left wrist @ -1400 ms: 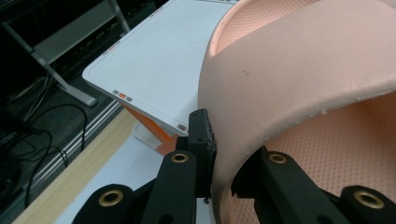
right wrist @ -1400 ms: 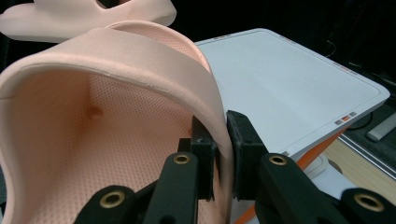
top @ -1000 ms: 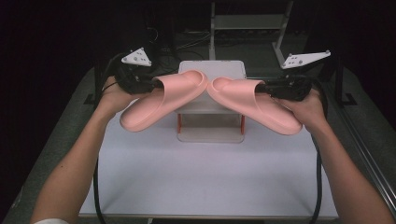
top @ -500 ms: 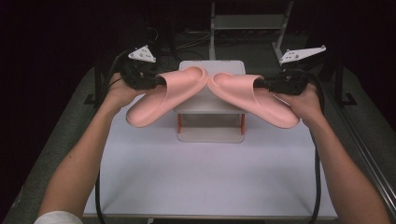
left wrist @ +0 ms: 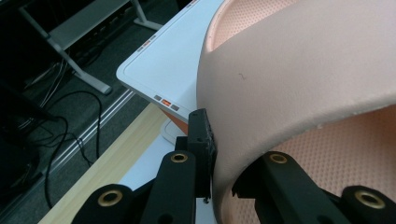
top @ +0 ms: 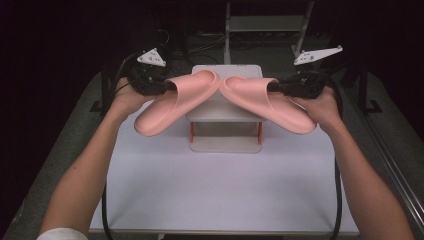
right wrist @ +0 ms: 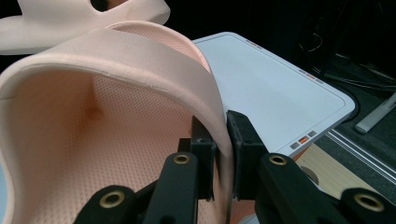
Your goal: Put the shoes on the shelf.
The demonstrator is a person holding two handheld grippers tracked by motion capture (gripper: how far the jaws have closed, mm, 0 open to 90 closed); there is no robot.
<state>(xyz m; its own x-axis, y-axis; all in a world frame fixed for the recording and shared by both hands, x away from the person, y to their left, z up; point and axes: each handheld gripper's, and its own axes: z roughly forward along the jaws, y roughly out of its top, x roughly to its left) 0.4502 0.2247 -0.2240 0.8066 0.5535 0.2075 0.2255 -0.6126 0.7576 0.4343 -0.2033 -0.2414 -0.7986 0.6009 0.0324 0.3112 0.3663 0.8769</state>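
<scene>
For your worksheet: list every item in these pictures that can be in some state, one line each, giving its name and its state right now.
Left slipper: lifted off the table, gripped by its strap, toe end tilted down toward the person.
Right slipper: lifted, gripped by its strap, tilted likewise.
Left gripper: shut on the left slipper's strap.
Right gripper: shut on the right slipper's strap.
Small shelf: upright on the table, nothing resting on it.

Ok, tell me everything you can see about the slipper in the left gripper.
The left slipper is a pale pink slide sandal, looks like soft moulded foam, with a broad one-piece strap and a finely dotted footbed. It hangs in the air, tilted, over the white table. The left gripper is shut on the strap's edge. Its raised end sits close to the right slipper, above the small white stand; contact unclear.
</scene>
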